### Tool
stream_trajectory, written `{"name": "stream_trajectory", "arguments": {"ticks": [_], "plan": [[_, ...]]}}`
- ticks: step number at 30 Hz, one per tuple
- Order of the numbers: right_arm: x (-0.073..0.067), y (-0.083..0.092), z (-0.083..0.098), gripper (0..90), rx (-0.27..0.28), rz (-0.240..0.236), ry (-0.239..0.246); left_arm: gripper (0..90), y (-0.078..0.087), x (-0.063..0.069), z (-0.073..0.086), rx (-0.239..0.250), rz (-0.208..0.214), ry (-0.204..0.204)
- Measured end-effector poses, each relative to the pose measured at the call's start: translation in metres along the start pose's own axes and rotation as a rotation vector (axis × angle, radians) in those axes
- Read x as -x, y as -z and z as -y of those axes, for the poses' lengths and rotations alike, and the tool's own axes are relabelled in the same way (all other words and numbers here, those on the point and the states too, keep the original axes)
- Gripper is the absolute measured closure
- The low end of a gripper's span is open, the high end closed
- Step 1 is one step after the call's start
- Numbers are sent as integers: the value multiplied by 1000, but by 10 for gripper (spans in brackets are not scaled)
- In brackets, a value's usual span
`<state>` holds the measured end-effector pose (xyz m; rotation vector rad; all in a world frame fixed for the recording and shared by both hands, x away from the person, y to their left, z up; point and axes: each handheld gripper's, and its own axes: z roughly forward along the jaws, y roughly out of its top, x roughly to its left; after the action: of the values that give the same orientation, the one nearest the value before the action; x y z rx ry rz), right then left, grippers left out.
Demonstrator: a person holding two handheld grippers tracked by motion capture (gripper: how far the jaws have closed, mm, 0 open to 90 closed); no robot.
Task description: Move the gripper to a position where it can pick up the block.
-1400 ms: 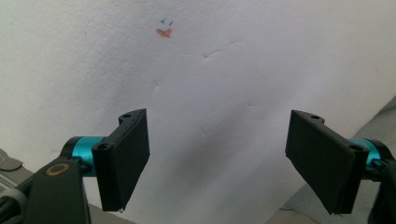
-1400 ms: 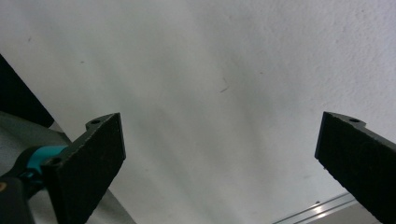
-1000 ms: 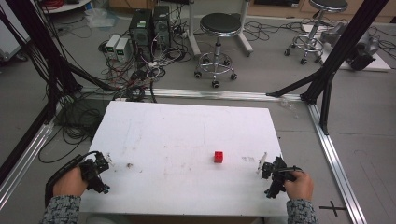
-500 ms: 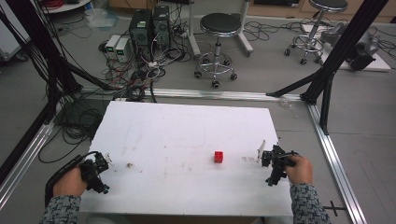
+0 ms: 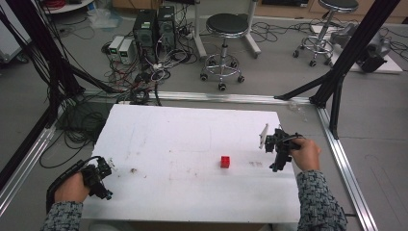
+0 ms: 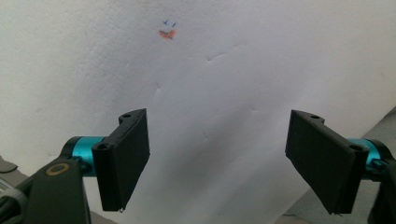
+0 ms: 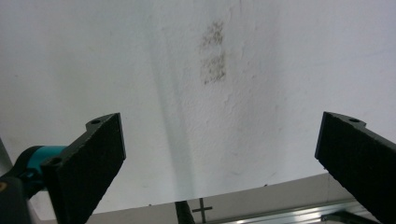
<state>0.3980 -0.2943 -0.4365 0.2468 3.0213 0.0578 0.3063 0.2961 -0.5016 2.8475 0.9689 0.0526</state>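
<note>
A white table (image 5: pixel 192 144) holds 1 red cube (image 5: pixel 225 161); stools (image 5: pixel 226 29) and cables (image 5: pixel 144 82) lie behind. Left gripper (image 6: pixel 217 163) and right gripper (image 7: pixel 219 163) both gape wide, empty.

Right tongs (image 5: pixel 278 150) moved forward, perhaps raised

high view looks forward and down on the white table (image 5: pixel 192 125); both gripper views face it close up.
</note>
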Motion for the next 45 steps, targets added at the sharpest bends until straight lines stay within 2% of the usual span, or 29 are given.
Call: {"name": "stream_trajectory", "arguments": {"ticks": [3, 6, 7, 10, 11, 14, 15, 18, 25, 26, 27, 28, 32, 35, 38, 45], "plan": [[4, 6, -8, 8, 2, 0, 10, 221, 0, 0, 0, 0, -2, -4], [11, 11, -25, 9, 15, 0, 45, 221, 1, 0, 0, 3, -1, -4], [11, 11, -25, 9, 15, 0, 45, 221, 1, 0, 0, 3, -1, -4], [15, 11, -43, 8, 18, -24, 61, 221, 1, -1, 0, 5, -2, -4], [15, 11, -43, 8, 18, -24, 61, 221, 1, -1, 0, 5, -2, -4], [19, 2, -61, 8, 15, -43, 56, 220, 2, -1, 1, 7, -5, -2], [19, 2, -61, 8, 15, -43, 56, 221, 2, -1, 1, 7, -5, -2], [20, -12, -78, 9, 5, -44, 80, 221, 3, -2, 1, 6, -4, -5], [19, -28, -95, 8, -5, -45, 94, 221, 2, -2, 1, 14, -2, 3], [20, -31, -99, 9, -3, -39, 72, 221, 3, -2, 1, 13, -3, 2], [20, -31, -99, 9, -3, -39, 72, 221, 3, -2, 1, 14, -3, 3], [21, -34, -103, 8, 5, -39, 45, 221, 3, -2, 2, 15, 0, 8], [21, -38, -110, 8, 17, -52, 24, 221, 3, -2, 2, 18, 1, 5], [19, -44, -116, 9, 20, -70, 40, 221, 4, -2, 2, 20, 0, 6], [14, -53, -122, 9, 6, -70, 83, 221, 3, -2, 2, 20, 3, 4], [7, -63, -131, 9, 7, -76, 103, 221, 4, -2, 2, 24, 5, 8]]}}
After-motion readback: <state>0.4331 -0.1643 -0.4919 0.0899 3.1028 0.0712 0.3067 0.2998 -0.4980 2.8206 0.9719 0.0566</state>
